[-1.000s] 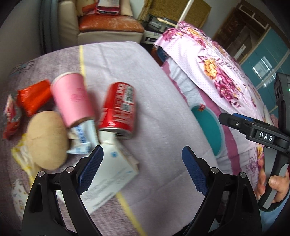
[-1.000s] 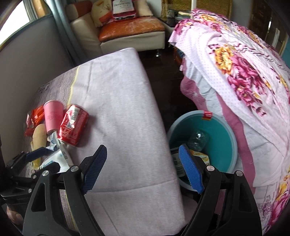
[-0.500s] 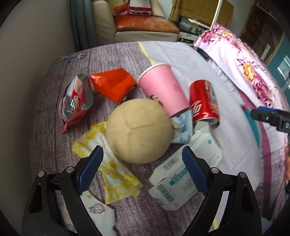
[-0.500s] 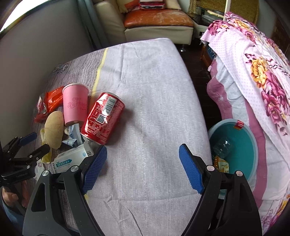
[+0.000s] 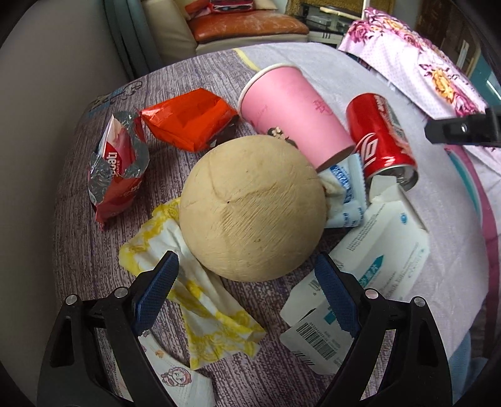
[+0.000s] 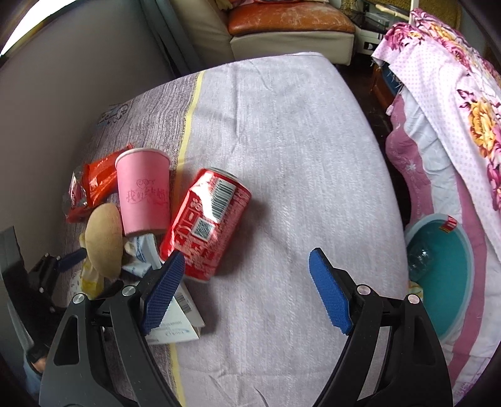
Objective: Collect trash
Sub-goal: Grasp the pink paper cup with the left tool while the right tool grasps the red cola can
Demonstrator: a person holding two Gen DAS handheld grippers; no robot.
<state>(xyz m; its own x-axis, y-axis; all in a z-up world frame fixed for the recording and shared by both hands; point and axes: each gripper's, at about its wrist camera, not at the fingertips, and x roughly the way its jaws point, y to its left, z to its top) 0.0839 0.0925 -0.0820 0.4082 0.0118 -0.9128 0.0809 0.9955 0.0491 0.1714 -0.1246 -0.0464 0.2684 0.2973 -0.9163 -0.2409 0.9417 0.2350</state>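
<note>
Trash lies in a heap on the cloth-covered table (image 6: 281, 131). In the left wrist view a tan round husk, like a coconut (image 5: 250, 206), sits just beyond my open left gripper (image 5: 245, 260), whose blue pads flank its near side without touching. Around it lie a pink paper cup (image 5: 294, 112), a dented red can (image 5: 380, 137), an orange wrapper (image 5: 188, 122), a red foil wrapper (image 5: 117, 169), a yellow napkin (image 5: 200, 306) and a white box (image 5: 369, 275). My right gripper (image 6: 247, 255) is open and empty, with the red can (image 6: 206, 225) just beyond its left pad.
A teal basin (image 6: 444, 275) with a clear bottle in it stands on the floor right of the table, beside a bed with a floral quilt (image 6: 454, 94). A grey wall (image 6: 62, 94) runs close along the table's left. A sofa (image 6: 281, 28) stands behind.
Both views swung left from the basin side toward the heap. The left gripper came down from over the box to the round husk; the right gripper closed in on the red can.
</note>
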